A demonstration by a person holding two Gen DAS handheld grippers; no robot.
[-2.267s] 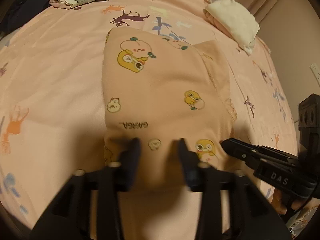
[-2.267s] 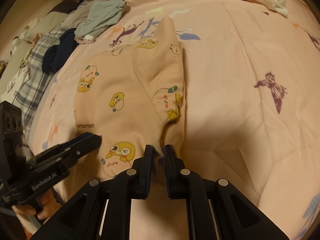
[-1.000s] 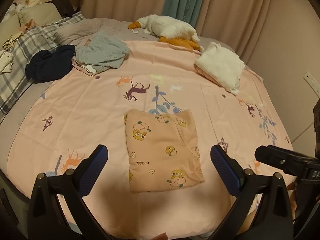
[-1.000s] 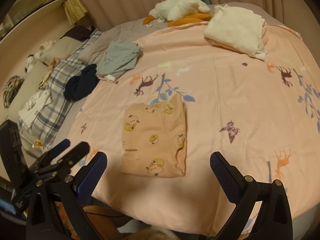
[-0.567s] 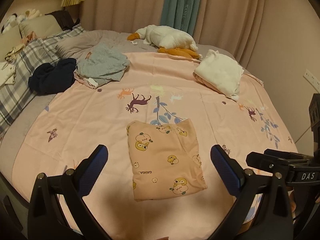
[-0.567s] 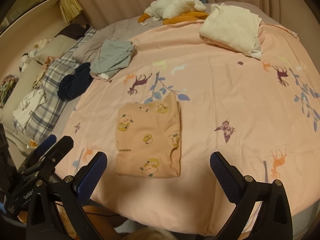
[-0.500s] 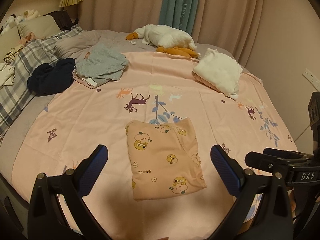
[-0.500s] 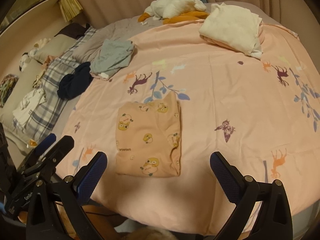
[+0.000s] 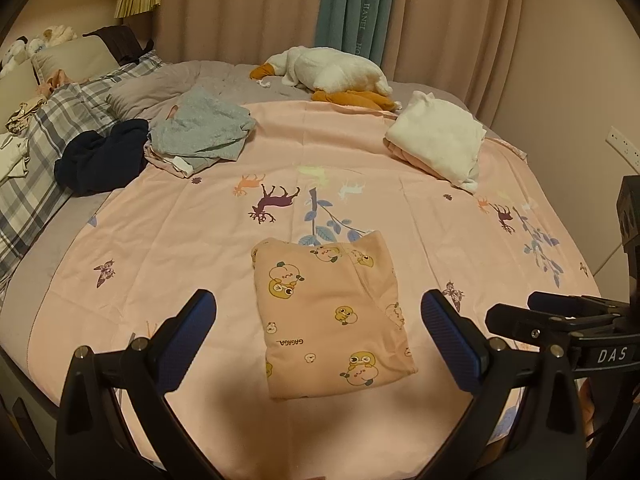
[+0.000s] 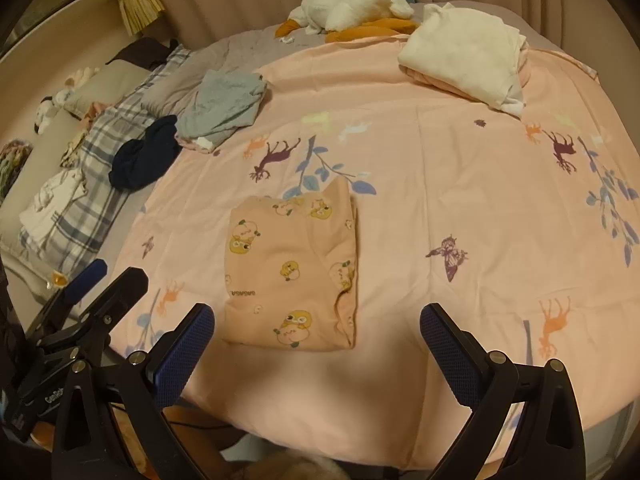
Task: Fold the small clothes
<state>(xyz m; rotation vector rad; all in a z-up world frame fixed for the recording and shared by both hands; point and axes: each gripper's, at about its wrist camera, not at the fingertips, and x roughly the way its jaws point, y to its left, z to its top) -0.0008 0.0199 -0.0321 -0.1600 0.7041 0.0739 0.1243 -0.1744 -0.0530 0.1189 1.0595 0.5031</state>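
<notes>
A pink printed sheet (image 9: 168, 248) covers the bed, with a white folded pile (image 9: 438, 140) at the far right and a grey garment (image 9: 202, 130) beside a dark navy one (image 9: 102, 156) at the far left. The pink duck-print garment (image 9: 332, 312) lies folded into a flat rectangle near the middle, at the near edge. The left gripper (image 9: 318, 334) and the right gripper (image 10: 316, 346) hover short of it, jaws spread wide and empty. The cloth looks light, soft and limp; a hold on the near corners or the thick right-hand fold would likely keep the layers together.
</notes>
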